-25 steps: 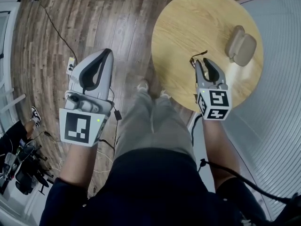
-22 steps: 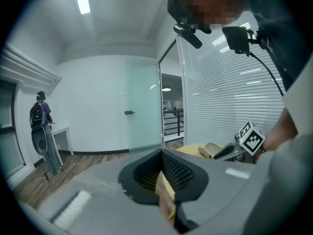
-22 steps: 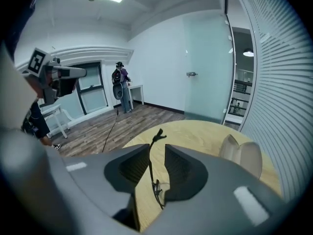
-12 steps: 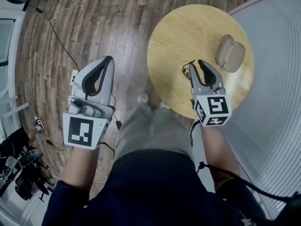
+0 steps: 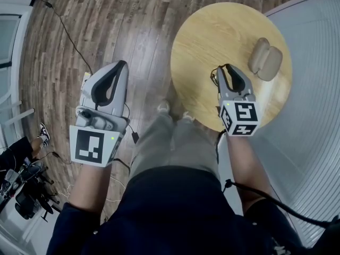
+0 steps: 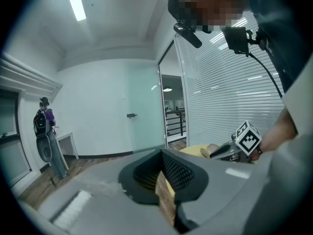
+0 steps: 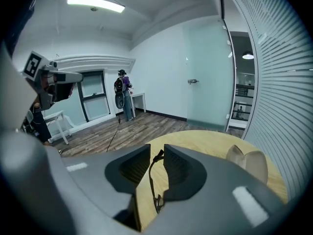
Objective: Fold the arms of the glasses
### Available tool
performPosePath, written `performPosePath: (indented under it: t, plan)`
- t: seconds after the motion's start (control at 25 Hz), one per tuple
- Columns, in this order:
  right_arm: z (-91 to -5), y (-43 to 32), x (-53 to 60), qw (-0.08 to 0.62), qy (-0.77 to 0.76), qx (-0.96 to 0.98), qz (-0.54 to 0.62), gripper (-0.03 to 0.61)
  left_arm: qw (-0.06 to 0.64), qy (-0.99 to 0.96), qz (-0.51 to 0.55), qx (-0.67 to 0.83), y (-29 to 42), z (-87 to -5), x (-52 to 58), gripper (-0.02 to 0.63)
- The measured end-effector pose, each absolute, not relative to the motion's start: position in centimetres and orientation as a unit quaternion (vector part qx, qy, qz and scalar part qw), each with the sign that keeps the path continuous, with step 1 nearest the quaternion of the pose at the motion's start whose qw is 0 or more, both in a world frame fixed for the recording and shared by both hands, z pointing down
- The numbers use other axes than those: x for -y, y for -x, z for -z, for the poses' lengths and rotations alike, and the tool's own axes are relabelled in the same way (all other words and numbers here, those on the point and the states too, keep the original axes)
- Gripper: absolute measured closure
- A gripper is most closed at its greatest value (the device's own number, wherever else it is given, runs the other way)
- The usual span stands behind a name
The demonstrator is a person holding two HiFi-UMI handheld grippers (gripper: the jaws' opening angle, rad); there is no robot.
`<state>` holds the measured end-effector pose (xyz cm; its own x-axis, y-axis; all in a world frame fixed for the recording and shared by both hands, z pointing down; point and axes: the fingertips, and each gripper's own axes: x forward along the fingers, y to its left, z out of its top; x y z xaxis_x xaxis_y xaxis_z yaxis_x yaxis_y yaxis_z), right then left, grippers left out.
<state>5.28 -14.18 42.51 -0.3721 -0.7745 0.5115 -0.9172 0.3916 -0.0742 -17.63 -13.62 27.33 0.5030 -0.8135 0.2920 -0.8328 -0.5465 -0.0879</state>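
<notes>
Two tools are mine, and only the right tool [image 5: 224, 68] is near the work. It hangs above the round pale wooden surface [image 5: 212, 31], close to the beige clamshell glasses case [image 5: 265, 60]. Its jaws have just been closing a little yet stand slightly apart. The thin dark wire-framed glasses [image 5: 216, 76] show in the gap, but no pad presses them. I judge they lie on the surface, near the case, to its left in the head view. My left tool [image 5: 125, 64] is closed on nothing, well apart from the case, over the plank floor [image 5: 117, 20]. I expect the glasses to be very light, springy and easily bent, so I'd pinch one arm gently near its middle, never the lenses. No brand or writing is legible anywhere.
</notes>
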Motion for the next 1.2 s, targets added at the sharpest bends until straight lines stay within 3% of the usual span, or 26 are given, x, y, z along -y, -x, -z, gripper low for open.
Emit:
performPosePath:
  t: [0.2,0.72,0.8,0.96,1.2]
  plan:
    - [-42.3,-5.4,14.5,0.199,-0.533,0.804,-0.171,0.534,0.033,-0.865,-0.154,0.476,18.3,-27.1,13.3,0.612]
    - [-43.2,-6.4,12.8,0.196,-0.546,0.797,-0.167,0.565,0.027,-0.869,-0.156,0.469,18.1,-27.7,11.7,0.612]
    - [-43.0,-6.5,12.7,0.193,-0.548,0.797,-0.162,0.560,0.027,-0.869,-0.156,0.468,18.0,-27.8,11.6,0.612]
    - [-42.8,-6.3,13.4,0.189,-0.545,0.801,-0.164,0.468,0.025,-0.872,-0.148,0.466,18.0,-27.6,11.8,0.612]
    - [-43.2,-5.8,14.3,0.199,-0.540,0.799,-0.174,0.468,0.028,-0.868,-0.159,0.470,19.2,-27.7,11.6,0.612]
